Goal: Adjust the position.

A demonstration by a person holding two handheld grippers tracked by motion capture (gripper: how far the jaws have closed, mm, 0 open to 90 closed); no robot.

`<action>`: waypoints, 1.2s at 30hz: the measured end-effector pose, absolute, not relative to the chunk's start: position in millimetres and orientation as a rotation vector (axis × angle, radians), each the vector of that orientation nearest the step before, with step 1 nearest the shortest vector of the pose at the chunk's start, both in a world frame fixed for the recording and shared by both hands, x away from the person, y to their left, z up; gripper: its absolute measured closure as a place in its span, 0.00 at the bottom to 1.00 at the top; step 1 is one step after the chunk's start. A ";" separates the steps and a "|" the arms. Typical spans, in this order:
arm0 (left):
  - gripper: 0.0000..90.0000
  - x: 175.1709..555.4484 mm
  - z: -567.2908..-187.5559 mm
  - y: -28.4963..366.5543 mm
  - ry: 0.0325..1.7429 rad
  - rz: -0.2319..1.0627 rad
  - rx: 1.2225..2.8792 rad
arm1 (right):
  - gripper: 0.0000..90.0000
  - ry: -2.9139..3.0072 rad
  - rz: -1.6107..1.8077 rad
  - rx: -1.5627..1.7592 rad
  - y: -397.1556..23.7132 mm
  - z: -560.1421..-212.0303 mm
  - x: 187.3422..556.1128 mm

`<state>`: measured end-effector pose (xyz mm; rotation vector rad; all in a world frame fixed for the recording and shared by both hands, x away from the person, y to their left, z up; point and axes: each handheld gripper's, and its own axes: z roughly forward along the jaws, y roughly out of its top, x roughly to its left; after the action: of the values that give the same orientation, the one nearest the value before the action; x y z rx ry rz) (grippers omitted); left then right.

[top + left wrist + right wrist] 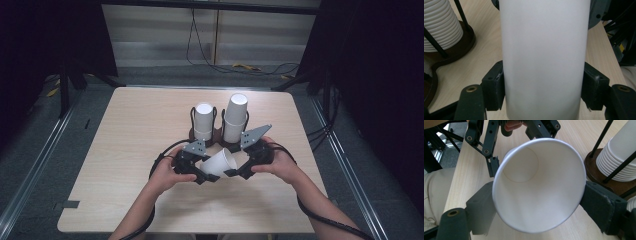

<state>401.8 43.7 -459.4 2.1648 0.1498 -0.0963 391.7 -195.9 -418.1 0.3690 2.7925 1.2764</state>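
Observation:
A single white paper cup (220,162) lies on its side just above the table, held between both grippers. My left gripper (202,175) is shut on its narrower base end; in the left gripper view the cup wall (544,50) sits between the two pads (495,85), which press on it. My right gripper (235,167) is shut on the rim end. In the right gripper view the cup's open mouth (536,190) faces the camera, with a pad (599,205) against each side of the rim.
Two stacks of white cups stand upside down in dark wire holders just behind the grippers, a shorter left stack (203,120) and a taller right stack (235,117). The light wooden table (140,130) has bare room on the left. Cables run across the floor beyond.

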 end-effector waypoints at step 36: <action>0.22 403.8 -461.0 42.6 0.185 -0.066 2.209 | 0.23 2.791 1.265 0.355 -197.7 -413.5 393.3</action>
<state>403.8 42.6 -461.0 2.2088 0.1846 -0.0658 393.3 -197.7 -413.5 0.3549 2.7912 1.2651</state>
